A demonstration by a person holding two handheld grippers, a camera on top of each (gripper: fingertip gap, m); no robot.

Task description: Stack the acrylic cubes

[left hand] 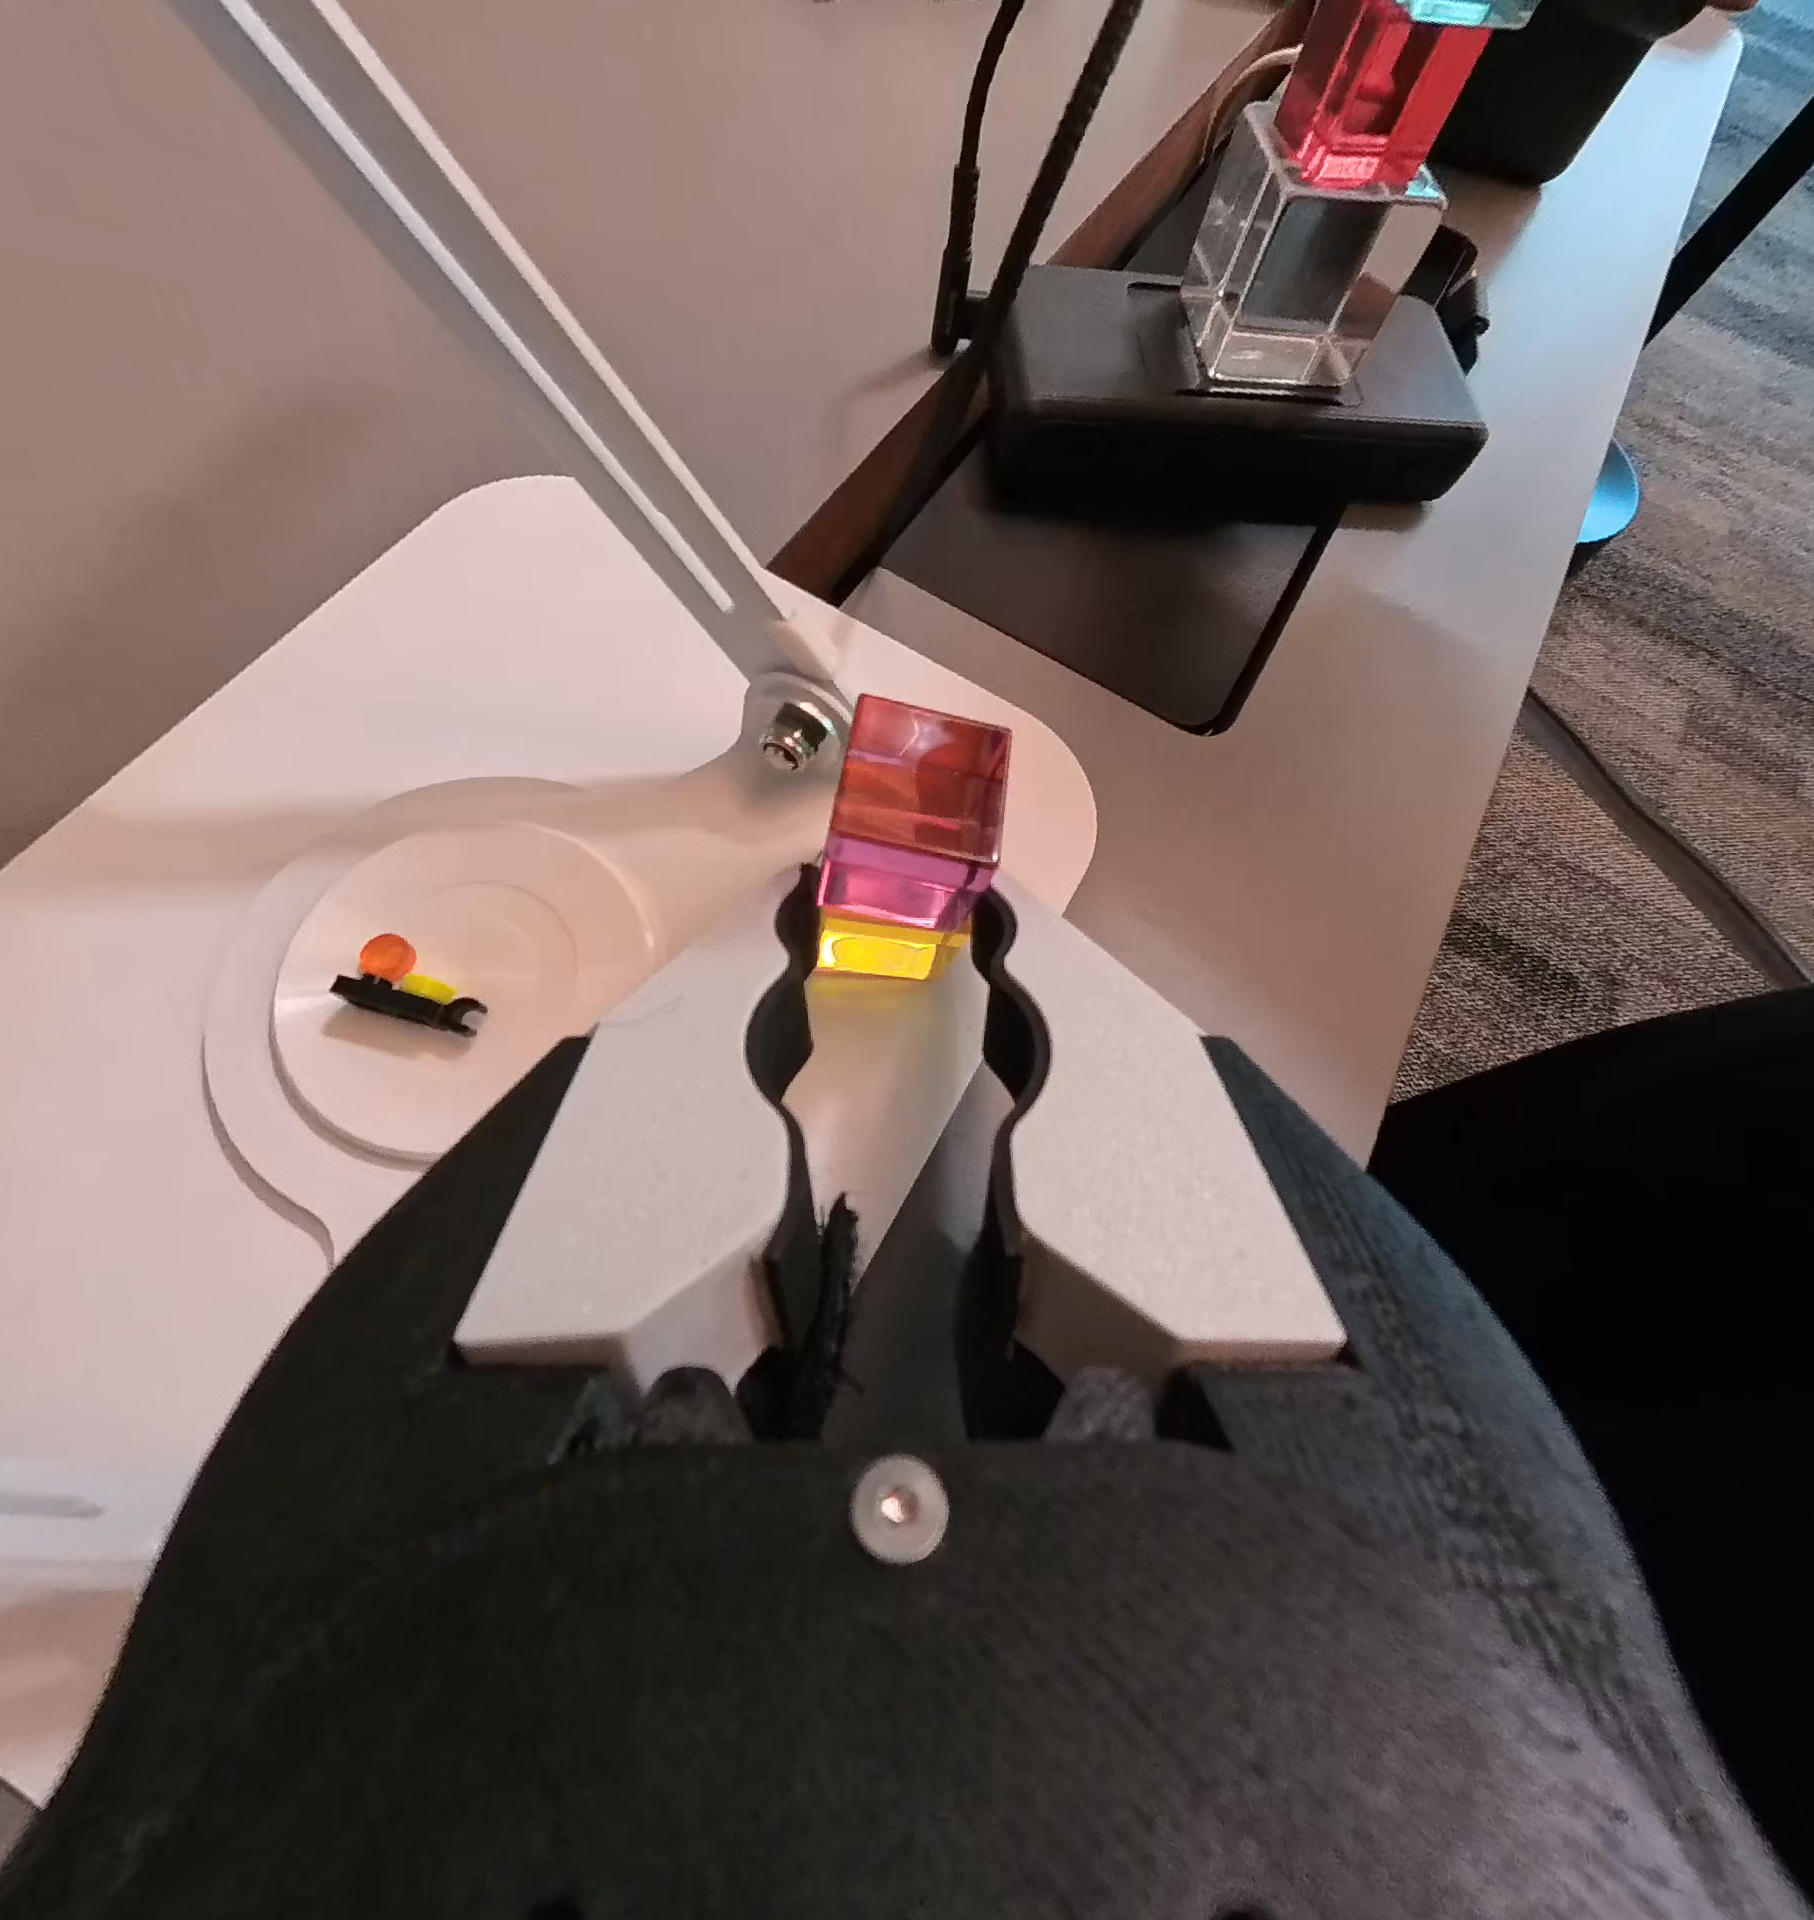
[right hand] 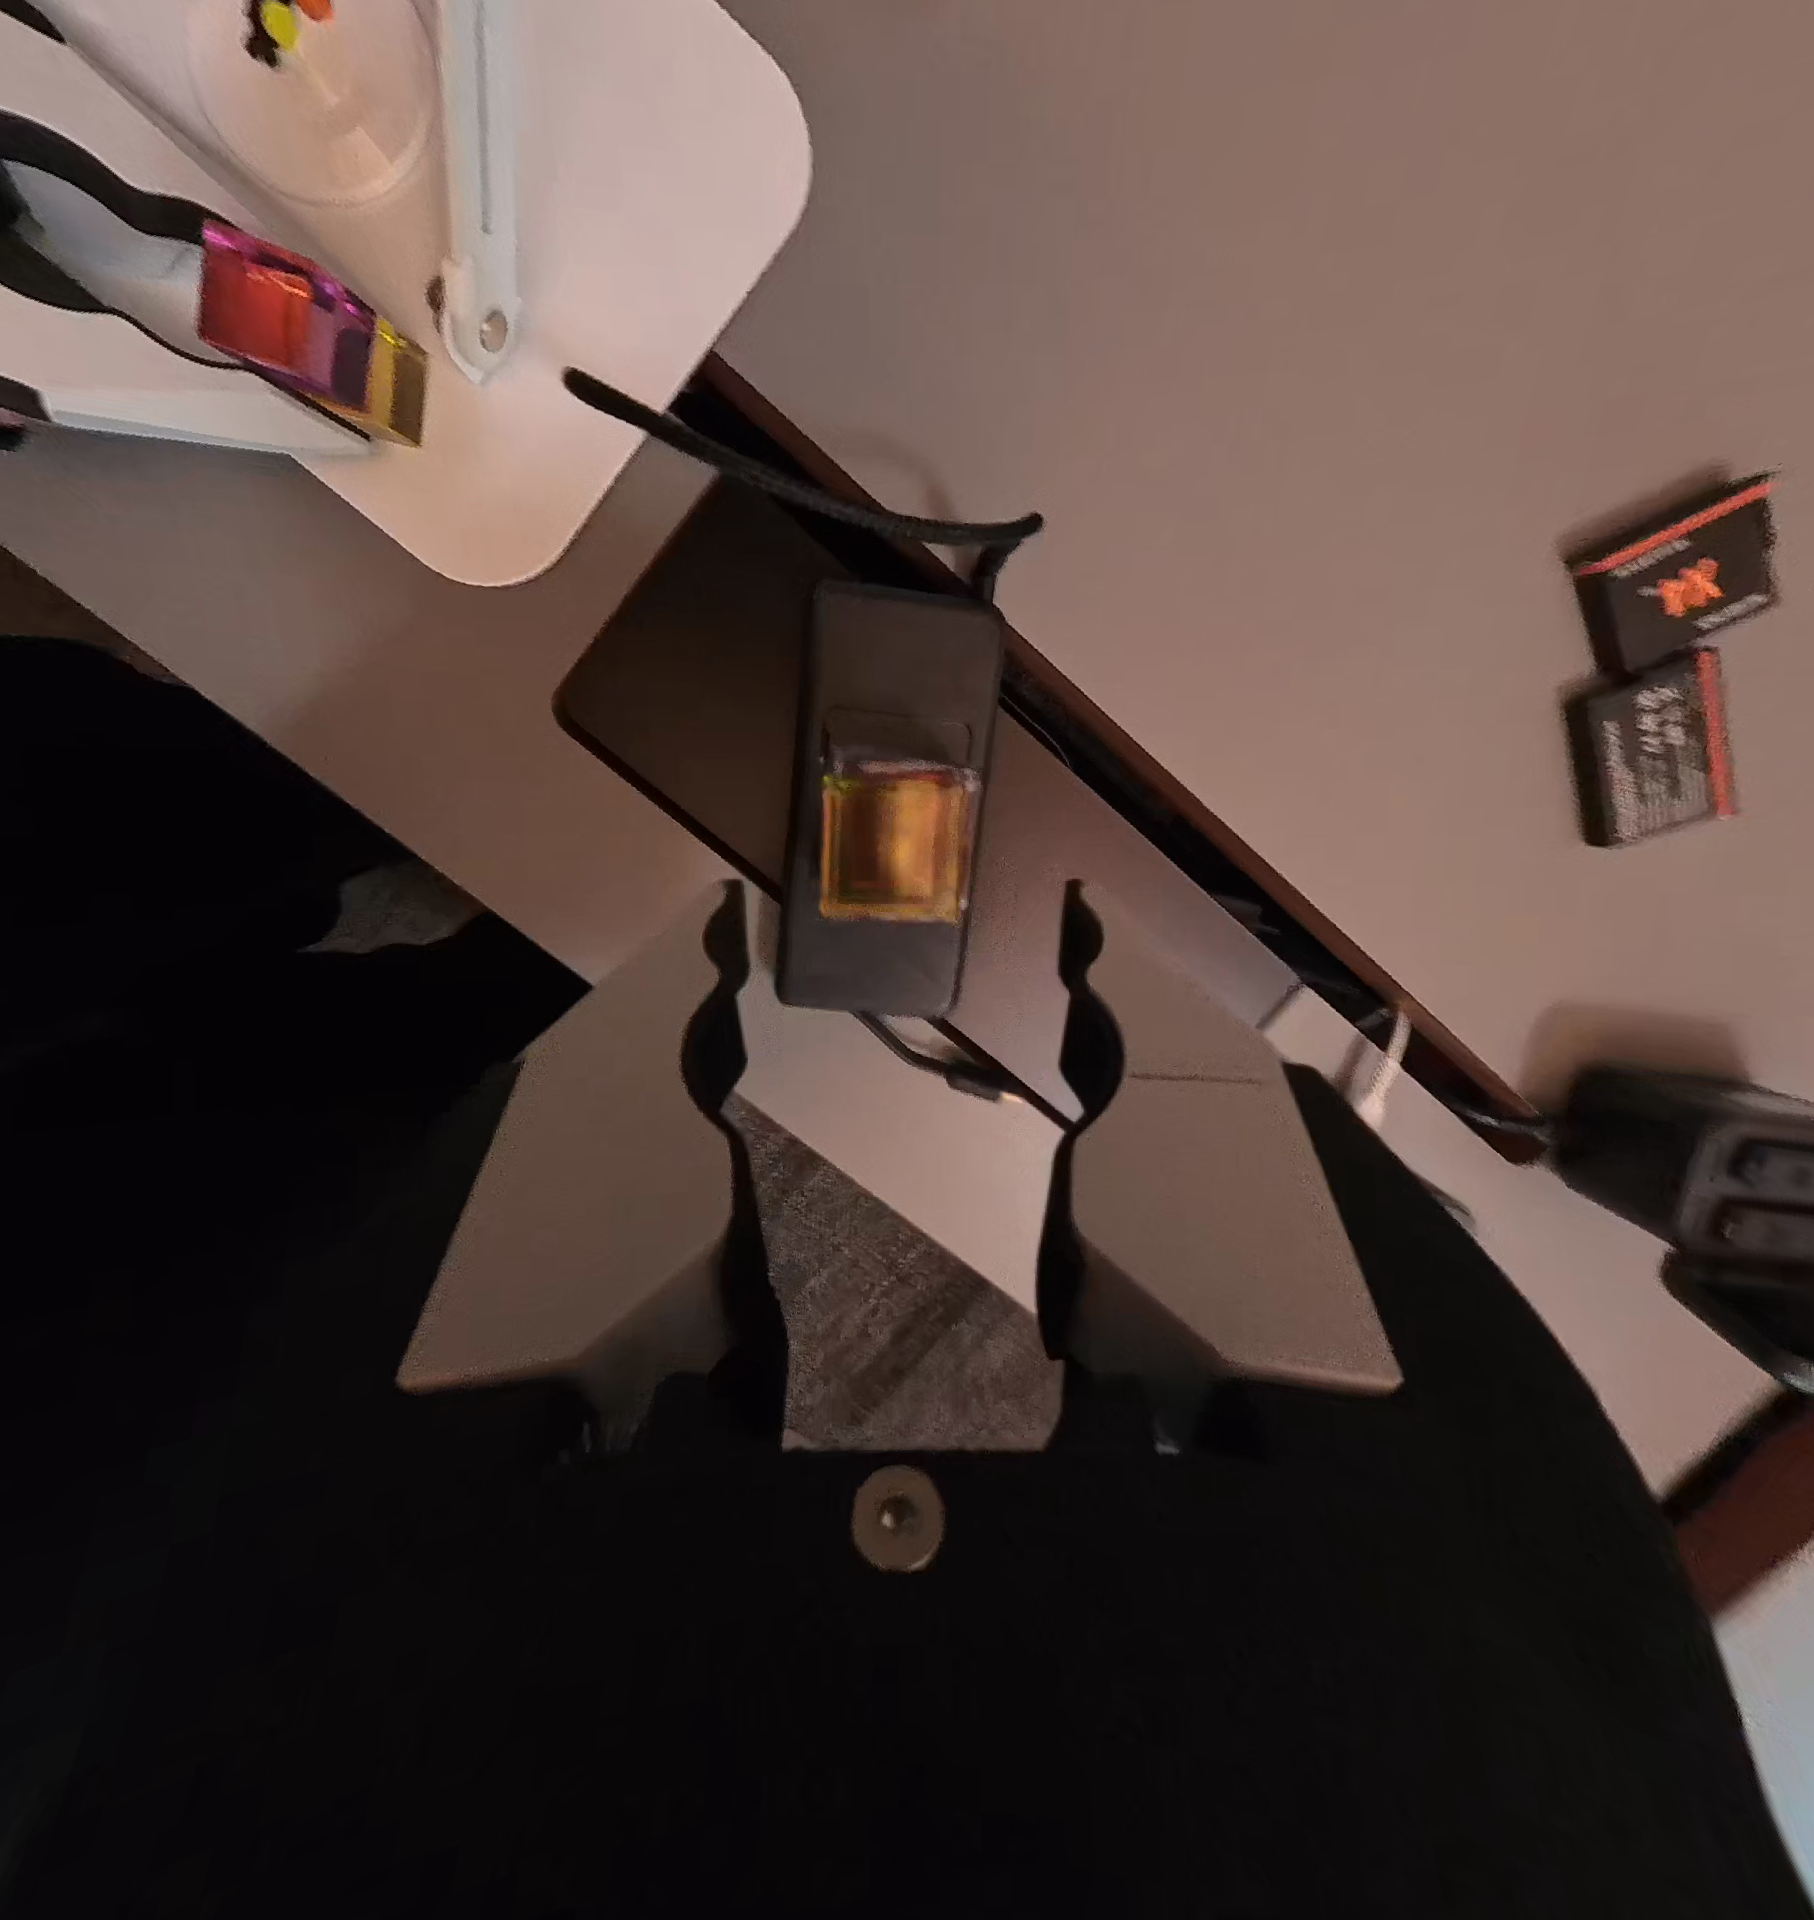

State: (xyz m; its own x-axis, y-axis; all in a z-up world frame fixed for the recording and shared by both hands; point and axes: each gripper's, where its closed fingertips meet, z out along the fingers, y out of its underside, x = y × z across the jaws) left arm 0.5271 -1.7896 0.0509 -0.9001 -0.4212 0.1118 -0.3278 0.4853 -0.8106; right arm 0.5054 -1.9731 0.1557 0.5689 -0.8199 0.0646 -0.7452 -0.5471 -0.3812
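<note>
My left gripper [left hand: 895, 920] is shut on a stack of translucent cubes [left hand: 908, 831], yellow at the fingertips, then magenta, then red on top. It holds the stack over a white board [left hand: 134, 831]. The same stack shows in the right wrist view [right hand: 300, 332] between the left gripper's fingers. My right gripper [right hand: 903, 904] is open and empty, its fingertips either side of a black box [right hand: 872, 956]. A tower of cubes stands on that box and looks amber from above [right hand: 892, 842]. In the left wrist view the tower has a clear cube [left hand: 1287, 270] below a red one [left hand: 1370, 83].
A white hinged arm [left hand: 467, 312] is bolted to the board's round disc. A small black piece with orange and yellow bits [left hand: 404, 987] lies there. The box sits on a dark flat pad [left hand: 1142, 603], with cables [left hand: 976, 208] behind. Two small black packs [right hand: 1661, 644] lie right. Carpet [left hand: 1713, 675] is beyond the table edge.
</note>
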